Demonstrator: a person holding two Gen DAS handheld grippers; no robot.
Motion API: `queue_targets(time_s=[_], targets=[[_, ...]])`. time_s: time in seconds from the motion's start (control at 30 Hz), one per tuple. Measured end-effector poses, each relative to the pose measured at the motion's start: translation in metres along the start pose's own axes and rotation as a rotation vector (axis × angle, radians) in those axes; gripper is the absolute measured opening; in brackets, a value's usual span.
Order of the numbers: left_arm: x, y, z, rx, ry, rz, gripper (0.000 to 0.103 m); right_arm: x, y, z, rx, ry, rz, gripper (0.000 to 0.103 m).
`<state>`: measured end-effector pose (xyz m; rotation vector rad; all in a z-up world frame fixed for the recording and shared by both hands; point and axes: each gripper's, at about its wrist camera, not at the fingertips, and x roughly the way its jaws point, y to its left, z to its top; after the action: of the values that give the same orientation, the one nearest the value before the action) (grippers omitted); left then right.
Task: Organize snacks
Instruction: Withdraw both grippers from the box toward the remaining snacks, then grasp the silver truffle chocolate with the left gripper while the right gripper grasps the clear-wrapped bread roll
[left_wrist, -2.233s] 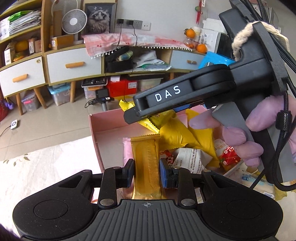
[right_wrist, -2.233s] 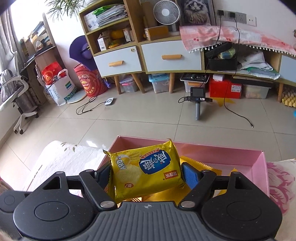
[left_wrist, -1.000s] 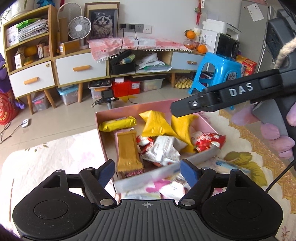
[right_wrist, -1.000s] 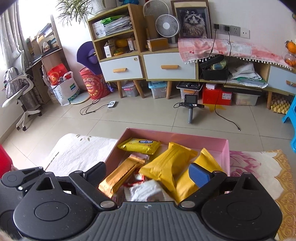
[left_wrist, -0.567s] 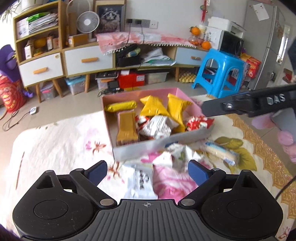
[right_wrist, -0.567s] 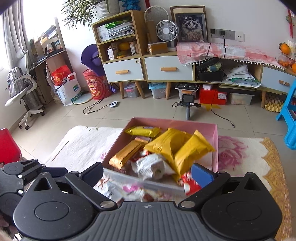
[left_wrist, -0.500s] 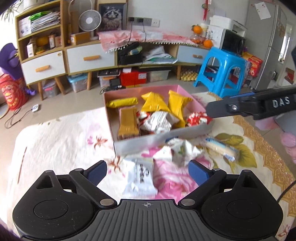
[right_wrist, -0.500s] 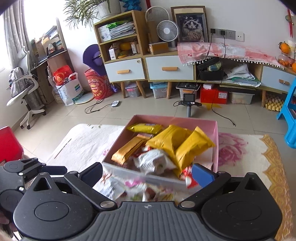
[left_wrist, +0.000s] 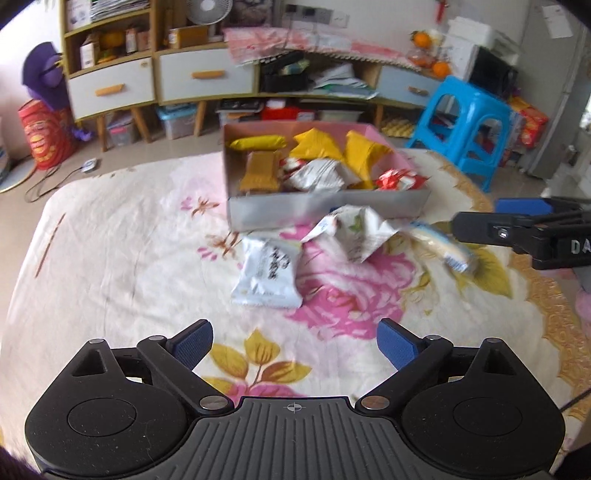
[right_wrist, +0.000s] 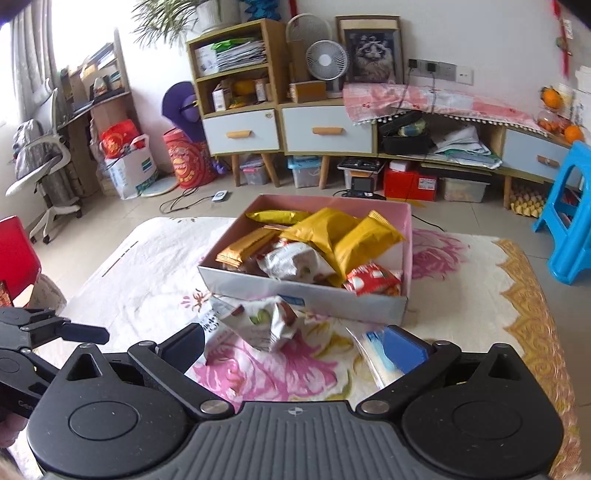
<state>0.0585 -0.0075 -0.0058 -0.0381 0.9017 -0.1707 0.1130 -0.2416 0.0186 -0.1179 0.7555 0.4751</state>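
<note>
The table (left_wrist: 110, 258) carries a cream cloth printed with pink flowers and yellow leaves, with a gold patterned border on its right side. Behind it the tiled floor runs to a low wooden cabinet (right_wrist: 325, 129) with pale blue drawers; a blue plastic stool (left_wrist: 465, 122) stands to the right.

The pink box (left_wrist: 325, 210) sits on the far half of the table, its long axis running left to right in the left wrist view. It holds yellow, gold, white and red packets, most lying with their length pointing away from the cameras.

Three snacks lie on the cloth just in front of the box. The white packet (left_wrist: 267, 273) lies flat, long axis pointing toward the box, with dark print too blurred to read. The crumpled white packet (left_wrist: 356, 232) is just beside the box's near wall. The slim pale bar (left_wrist: 443, 247) lies slanted to its right.

The left claw (left_wrist: 295, 341) has just been opening; its blue pads stand wide apart over bare cloth, gripping nothing. The right claw (right_wrist: 295, 341) has also just been opening and is spread wide and empty, with the crumpled packet and the bar beyond its pads. Its side reads "DA" in the left wrist view.
</note>
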Motion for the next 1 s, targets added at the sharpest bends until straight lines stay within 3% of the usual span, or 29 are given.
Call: queue_targets(time_s=[0.2,0.77,1.0], targets=[[0.006,-0.013,-0.015,-0.013,0.032,-0.002,0.097,0.006,-0.003,-0.018,0.003,0.025,-0.047,0.095],[0.017,-0.072,-0.054,0.126,0.100,-0.087,0.097,0.018,-0.018,-0.066,-0.116,0.142,-0.136,0.095],[0.019,-0.090,-0.060,0.133,0.097,-0.126,0.092,0.025,-0.037,-0.069,-0.073,0.173,-0.184,0.095]])
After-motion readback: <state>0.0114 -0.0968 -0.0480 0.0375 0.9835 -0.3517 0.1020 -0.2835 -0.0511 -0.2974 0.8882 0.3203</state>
